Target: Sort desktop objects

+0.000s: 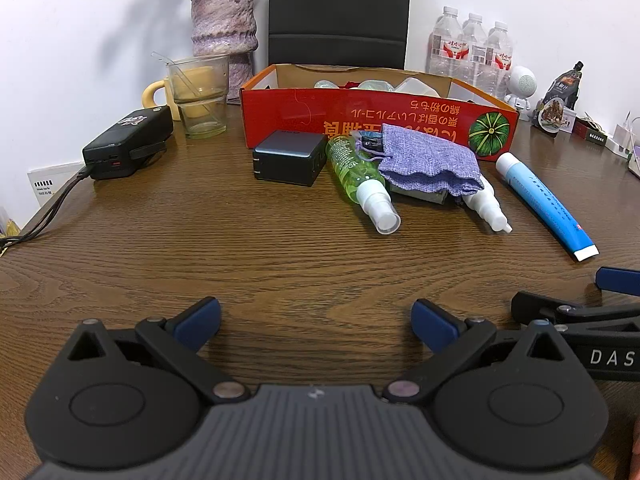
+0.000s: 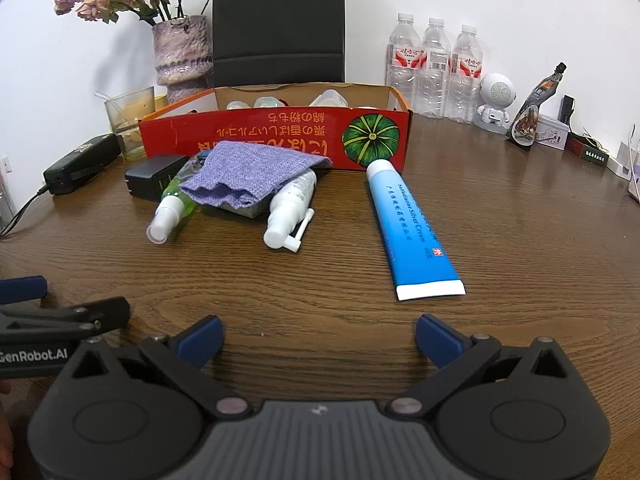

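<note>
sitting at the very start of sorting, judging by the loose items lying on the bench [image 1: 200,220] in front of the red box [image 1: 380,120]. hovering low with the left gripper [image 1: 316,320] and right gripper [image 2: 318,338], fingers on both spread wide apart, gripping nothing. likely calling next for reaching toward the blue tube [image 2: 412,228], lying alone and nearest the right gripper. crowding together further left: black charger [image 1: 288,158], green spray bottle [image 1: 360,180], purple pouch [image 1: 430,160] draped over a white spray bottle [image 2: 290,210], complicating any clean grasp there. standing behind: glass cup [image 1: 200,94], vase [image 1: 224,20], water bottles [image 2: 434,68].
</note>
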A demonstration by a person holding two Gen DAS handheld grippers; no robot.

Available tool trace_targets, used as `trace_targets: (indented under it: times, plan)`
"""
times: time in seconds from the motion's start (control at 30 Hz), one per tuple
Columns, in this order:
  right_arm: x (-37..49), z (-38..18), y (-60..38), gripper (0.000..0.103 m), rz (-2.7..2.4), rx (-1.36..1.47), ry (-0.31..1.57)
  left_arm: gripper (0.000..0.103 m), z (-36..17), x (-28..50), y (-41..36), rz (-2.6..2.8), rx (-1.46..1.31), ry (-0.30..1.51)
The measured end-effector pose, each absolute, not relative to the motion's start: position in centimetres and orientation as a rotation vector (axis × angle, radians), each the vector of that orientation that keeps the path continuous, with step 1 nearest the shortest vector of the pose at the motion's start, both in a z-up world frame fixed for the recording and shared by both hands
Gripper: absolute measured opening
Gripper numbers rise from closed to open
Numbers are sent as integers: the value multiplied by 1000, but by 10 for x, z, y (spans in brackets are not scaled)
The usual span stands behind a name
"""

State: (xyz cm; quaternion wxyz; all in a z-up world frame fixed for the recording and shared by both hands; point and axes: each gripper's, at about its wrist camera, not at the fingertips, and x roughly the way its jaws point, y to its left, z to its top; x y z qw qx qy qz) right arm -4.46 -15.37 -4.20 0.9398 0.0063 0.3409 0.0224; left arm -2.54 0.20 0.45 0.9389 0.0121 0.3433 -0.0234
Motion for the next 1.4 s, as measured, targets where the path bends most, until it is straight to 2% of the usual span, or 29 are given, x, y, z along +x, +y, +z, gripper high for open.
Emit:
trace_targets:
  times: [1.2,1.3,1.4]
  plan:
    - [-45,-42,-154,103,48,10,696,103,5,-26,0,-53,38,695]
    - [-43,-34,-160,97,91,-1,722,103,18,-32,-16,-128,210,584]
    - [-31,-10,-182,97,74,52,660,103,41,-18,-32,-287,291,505]
